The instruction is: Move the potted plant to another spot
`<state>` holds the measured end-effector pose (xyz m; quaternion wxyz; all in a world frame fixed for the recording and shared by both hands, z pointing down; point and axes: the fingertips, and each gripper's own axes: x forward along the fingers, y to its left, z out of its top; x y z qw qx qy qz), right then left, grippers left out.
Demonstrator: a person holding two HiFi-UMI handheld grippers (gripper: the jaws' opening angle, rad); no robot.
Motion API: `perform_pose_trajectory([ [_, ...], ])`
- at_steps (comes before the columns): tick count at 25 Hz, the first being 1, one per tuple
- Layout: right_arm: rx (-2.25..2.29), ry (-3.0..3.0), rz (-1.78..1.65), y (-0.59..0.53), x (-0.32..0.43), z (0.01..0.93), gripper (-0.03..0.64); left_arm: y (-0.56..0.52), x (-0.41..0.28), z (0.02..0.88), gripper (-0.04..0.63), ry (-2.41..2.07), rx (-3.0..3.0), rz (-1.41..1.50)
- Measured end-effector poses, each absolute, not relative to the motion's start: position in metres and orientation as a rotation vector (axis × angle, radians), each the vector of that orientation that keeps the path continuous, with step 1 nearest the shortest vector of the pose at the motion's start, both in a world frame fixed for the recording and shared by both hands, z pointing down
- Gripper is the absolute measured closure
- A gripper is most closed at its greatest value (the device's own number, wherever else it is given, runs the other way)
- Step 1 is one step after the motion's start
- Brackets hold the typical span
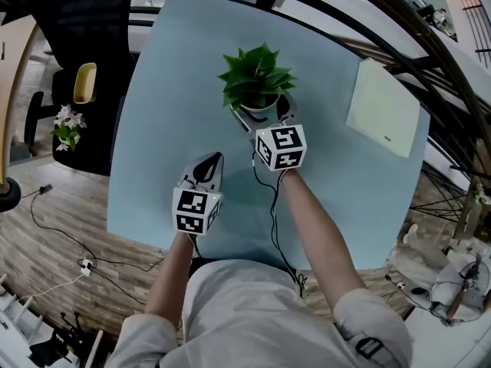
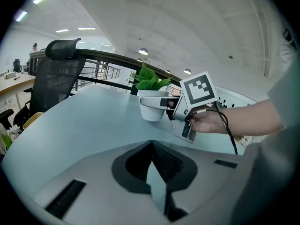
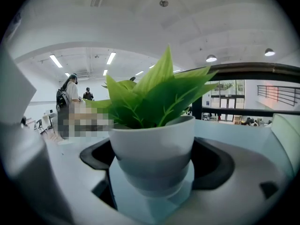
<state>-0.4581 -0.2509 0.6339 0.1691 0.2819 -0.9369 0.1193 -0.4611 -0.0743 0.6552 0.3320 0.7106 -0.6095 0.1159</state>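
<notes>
The potted plant (image 1: 257,75), green leaves in a white pot (image 1: 261,106), stands upright on the pale blue table (image 1: 169,90), a little beyond its middle. My right gripper (image 1: 262,108) is open, one jaw on each side of the pot. In the right gripper view the pot (image 3: 152,149) fills the space between the jaws of the right gripper (image 3: 157,162), with a small gap on each side. My left gripper (image 1: 215,158) is shut on nothing, low over the table nearer the front edge. From the left gripper (image 2: 151,146) I see the pot (image 2: 152,110) and the right gripper (image 2: 161,103) ahead.
A pale green flat board (image 1: 383,107) lies on the table's right part. A black office chair (image 1: 80,21) stands off the left edge, with a yellow object (image 1: 84,83) and a bunch of flowers (image 1: 67,125) nearby. Dark railings (image 1: 414,60) run along the right. Cables (image 1: 69,244) trail on the wooden floor.
</notes>
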Motion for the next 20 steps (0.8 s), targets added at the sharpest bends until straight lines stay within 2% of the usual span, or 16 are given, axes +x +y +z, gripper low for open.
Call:
perform_pose_trajectory([
  [20,0.753,-2.599,0.402,-0.22,-0.436,0.67,0.107,-0.071,-0.457,0.667,0.583,-1.531,1.866,0.331],
])
